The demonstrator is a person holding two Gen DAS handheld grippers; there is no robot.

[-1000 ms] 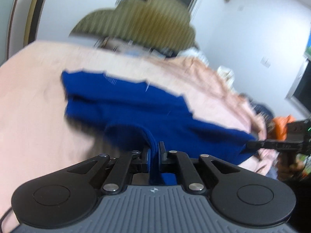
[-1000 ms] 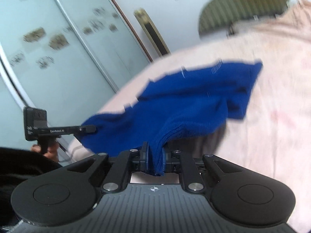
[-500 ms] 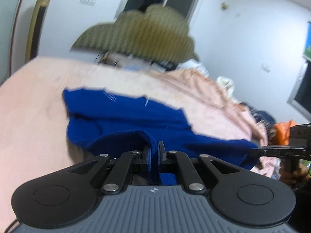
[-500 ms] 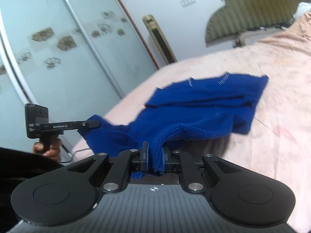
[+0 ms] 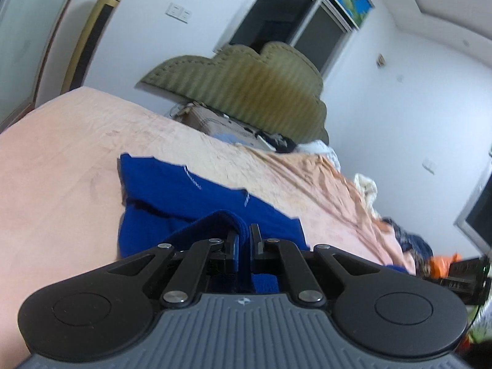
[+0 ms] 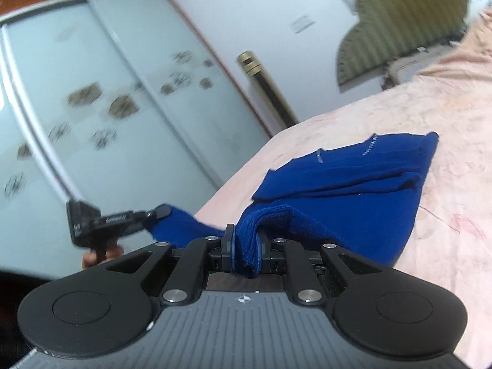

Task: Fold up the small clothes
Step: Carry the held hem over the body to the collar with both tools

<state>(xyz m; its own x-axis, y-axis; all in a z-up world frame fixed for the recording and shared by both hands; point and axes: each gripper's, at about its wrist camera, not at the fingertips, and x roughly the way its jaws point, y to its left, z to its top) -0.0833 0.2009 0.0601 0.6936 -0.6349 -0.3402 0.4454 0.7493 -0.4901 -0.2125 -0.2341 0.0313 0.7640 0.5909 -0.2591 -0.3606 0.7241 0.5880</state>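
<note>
A blue knit garment lies partly folded on the peach bedsheet. My left gripper is shut on the garment's near edge and holds it above the bed. My right gripper is shut on another bunched edge of the same garment. In the right wrist view the left gripper shows at the left, pinching the blue cloth. The far end of the garment rests flat on the sheet.
An olive padded headboard stands at the far end of the bed, with a cardboard box and loose clothes near it. A frosted sliding wardrobe door lines the bed's left side. Orange and dark clothes lie at the right.
Both grippers have dropped lower and moved toward the far end of the bed with the blue garment, so the near half lies further over the far half.
</note>
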